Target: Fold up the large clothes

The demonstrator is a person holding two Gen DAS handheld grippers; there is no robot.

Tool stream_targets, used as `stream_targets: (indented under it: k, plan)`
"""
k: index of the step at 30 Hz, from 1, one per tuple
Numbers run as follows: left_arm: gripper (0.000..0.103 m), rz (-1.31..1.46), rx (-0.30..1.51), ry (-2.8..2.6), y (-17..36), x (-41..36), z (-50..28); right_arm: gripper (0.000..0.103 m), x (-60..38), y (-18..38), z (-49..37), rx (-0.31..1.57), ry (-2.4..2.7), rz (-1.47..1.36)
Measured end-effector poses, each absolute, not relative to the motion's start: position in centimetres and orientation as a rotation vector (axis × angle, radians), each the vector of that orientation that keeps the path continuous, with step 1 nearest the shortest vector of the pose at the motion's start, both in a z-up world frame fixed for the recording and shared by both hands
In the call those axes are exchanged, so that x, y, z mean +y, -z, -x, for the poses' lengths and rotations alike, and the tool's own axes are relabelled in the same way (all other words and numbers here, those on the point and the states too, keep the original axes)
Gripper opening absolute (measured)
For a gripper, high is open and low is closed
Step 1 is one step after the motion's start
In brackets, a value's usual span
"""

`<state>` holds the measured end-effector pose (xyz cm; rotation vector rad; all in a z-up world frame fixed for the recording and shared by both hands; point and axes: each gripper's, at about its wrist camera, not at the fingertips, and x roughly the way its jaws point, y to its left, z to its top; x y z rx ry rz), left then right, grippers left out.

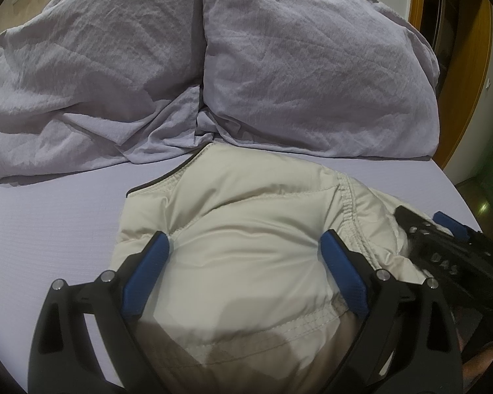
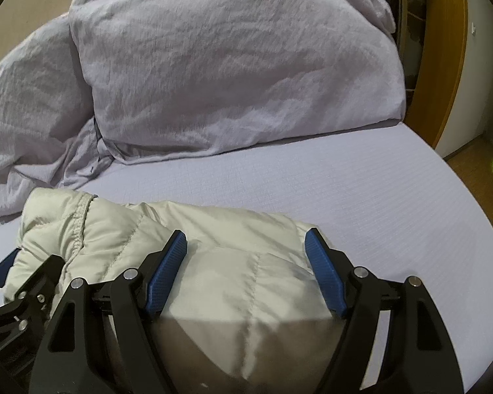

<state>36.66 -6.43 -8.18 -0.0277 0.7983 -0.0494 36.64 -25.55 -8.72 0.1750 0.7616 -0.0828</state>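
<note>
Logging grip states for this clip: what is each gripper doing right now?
Left gripper: open, astride the cream puffer jacket, pads not pinching.
Right gripper: open, astride the same jacket.

Cream padded jacket [image 1: 246, 229] lies bunched on the lilac bed sheet [image 1: 49, 223]. Left gripper [image 1: 245, 246] stands with jaws wide, blue pads [image 1: 148, 272] bearing on the puffed fabric on either side. Right gripper [image 1: 443, 246] enters at the right edge. Two crumpled pillows [image 1: 312, 65] lie behind.
</note>
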Motion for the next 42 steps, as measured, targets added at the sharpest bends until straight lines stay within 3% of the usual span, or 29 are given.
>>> stream_targets:
  k: [7, 26, 31, 34, 42]
  plan:
    - [0.095, 0.038, 0.791, 0.046, 8.0, -6.2, -36.6, 0.069, -26.2, 7.7, -34.4, 0.724, 0.056, -0.173]
    - [0.096, 0.048, 0.796, 0.053, 7.9, -6.3, -36.6, 0.070, -26.0, 9.6, -35.9, 0.758, 0.060, -0.181]
    - [0.096, 0.040, 0.809, 0.068, 6.8, -5.7, -35.8, 0.076, -26.8, 8.8, -35.3, 0.781, 0.061, -0.218]
    - [0.096, 0.081, 0.823, 0.071, 6.2, -4.3, -34.7, 0.088, -28.2, 8.1, -34.6, 0.793, 0.049, -0.261]
    - [0.096, 0.260, 0.897, 0.058, 5.9, 0.2, -31.9, 0.101, -32.4, 7.6, -32.8, 0.883, -0.082, -0.400]
